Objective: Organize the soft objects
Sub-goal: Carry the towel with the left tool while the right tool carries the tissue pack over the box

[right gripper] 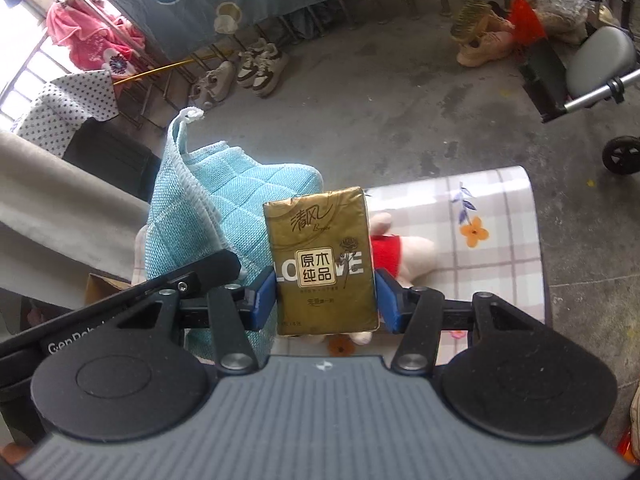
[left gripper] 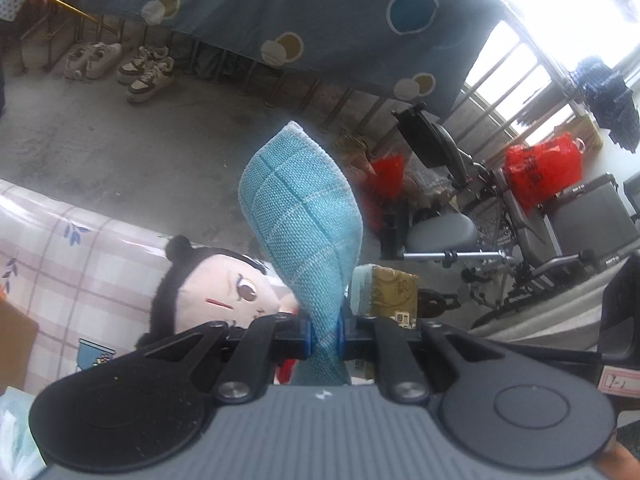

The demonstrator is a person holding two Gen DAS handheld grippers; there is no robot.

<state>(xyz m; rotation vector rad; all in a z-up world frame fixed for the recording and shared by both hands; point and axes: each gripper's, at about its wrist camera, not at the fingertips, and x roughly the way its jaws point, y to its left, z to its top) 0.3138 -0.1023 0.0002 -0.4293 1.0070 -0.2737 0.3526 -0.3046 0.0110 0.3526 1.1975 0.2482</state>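
My left gripper (left gripper: pixel 323 334) is shut on a light blue woven cloth (left gripper: pixel 301 216), which stands up from the blue pads in a curled fold. The same cloth (right gripper: pixel 224 216) hangs at the left of the right wrist view. My right gripper (right gripper: pixel 326 300) is shut on a gold tissue pack (right gripper: pixel 324 260), pinched by its two long sides and held upright. In the left wrist view the tissue pack (left gripper: pixel 386 292) shows just right of the cloth. A plush doll (left gripper: pixel 216 288) with black hair lies on the checked tablecloth (left gripper: pixel 60 248); its red-clad body (right gripper: pixel 386 254) peeks out behind the pack.
The checked table (right gripper: pixel 500 240) ends at a rounded edge above a grey concrete floor (right gripper: pixel 400 120). Sneakers (left gripper: pixel 148 70) stand under a hanging blue spotted sheet (left gripper: pixel 320 12). A wheelchair (left gripper: pixel 520 220) with red bags (left gripper: pixel 540 168) stands at the right. A cardboard box (left gripper: pixel 16 344) sits at the left.
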